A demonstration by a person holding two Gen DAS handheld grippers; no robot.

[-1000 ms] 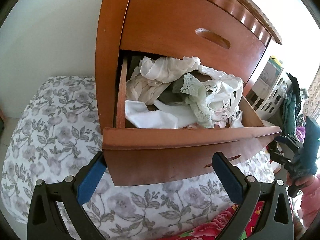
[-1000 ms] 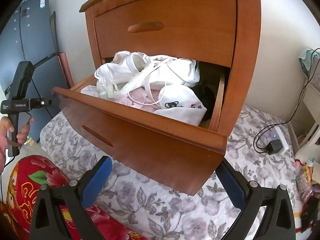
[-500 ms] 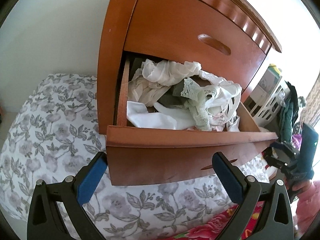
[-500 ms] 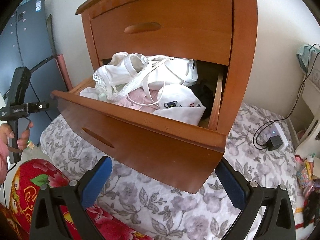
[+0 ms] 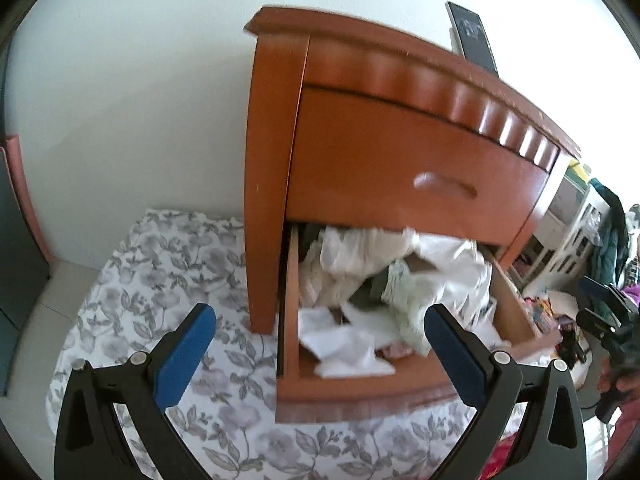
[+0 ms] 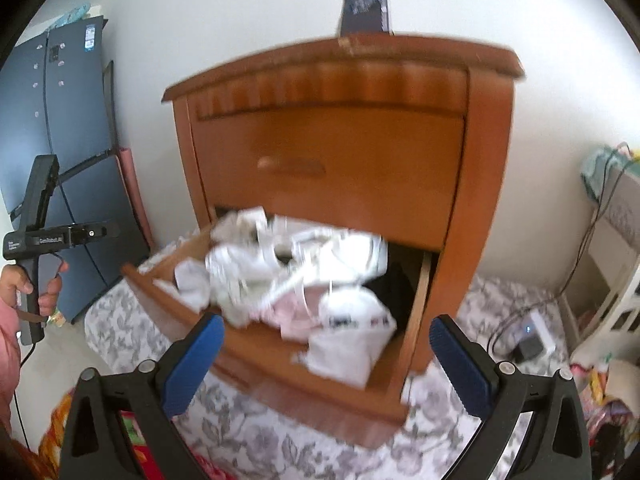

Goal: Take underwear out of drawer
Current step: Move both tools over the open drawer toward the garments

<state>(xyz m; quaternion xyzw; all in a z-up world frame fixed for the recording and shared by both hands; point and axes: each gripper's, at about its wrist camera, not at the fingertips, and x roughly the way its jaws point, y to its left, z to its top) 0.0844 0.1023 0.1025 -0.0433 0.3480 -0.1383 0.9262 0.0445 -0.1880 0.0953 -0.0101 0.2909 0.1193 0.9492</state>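
A brown wooden nightstand (image 5: 384, 128) (image 6: 332, 152) has its lower drawer (image 5: 360, 394) (image 6: 280, 376) pulled out. The drawer is heaped with underwear (image 5: 384, 280) (image 6: 304, 272): mostly white pieces, a pale green lace one (image 5: 412, 304), a pink one (image 6: 288, 316). My left gripper (image 5: 316, 340) stands open above the drawer's front left part, nothing between its blue pads. My right gripper (image 6: 326, 350) is open too, hovering over the drawer's front, over a white piece with a dark print (image 6: 352, 320). Both views are blurred.
The nightstand stands on a grey floral sheet (image 5: 160, 280) (image 6: 472, 420) against a white wall. A dark phone (image 6: 366, 10) leans on top. A charger and cable (image 6: 528, 344) lie to the right. White shelving (image 5: 572, 232) stands on the right, a blue panel (image 6: 52, 120) on the left.
Both grippers have risen and tilted down over the drawer, so the nightstand's top and the phone now show. Each stays open and the underwear lies as before.
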